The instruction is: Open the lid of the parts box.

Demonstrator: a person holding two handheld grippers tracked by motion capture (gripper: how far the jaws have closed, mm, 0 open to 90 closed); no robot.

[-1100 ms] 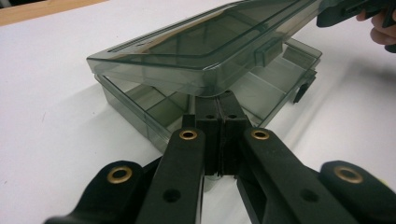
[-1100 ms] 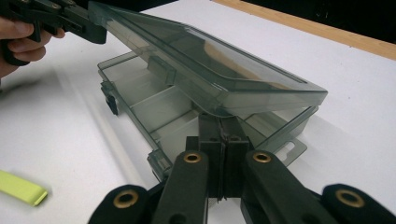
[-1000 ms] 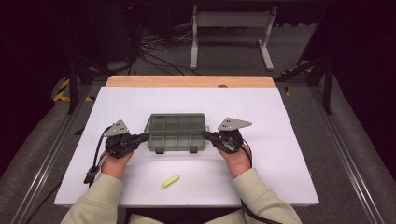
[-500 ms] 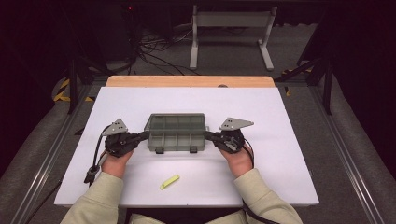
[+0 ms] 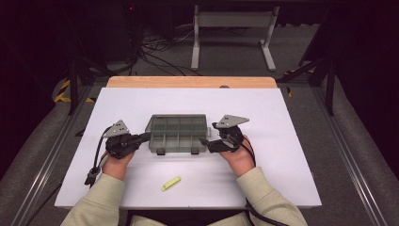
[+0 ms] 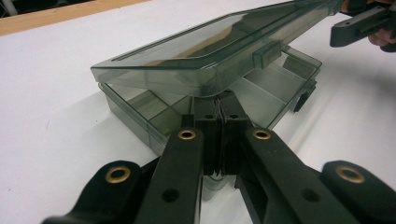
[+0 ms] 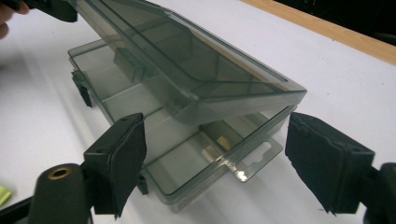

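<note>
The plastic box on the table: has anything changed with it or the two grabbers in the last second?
The right gripper has just been opening its jaws: they now stand apart on either side of the compartment box, pads off it. The left gripper stayed shut at the box's other end. The lid hangs partly raised. The yellow piece and both hands kept their places.

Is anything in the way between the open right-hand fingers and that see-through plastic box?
Nothing visible. The right gripper, whose fingers have just been opening, faces the end of the smoky transparent compartment box with bare white table around it.
</note>
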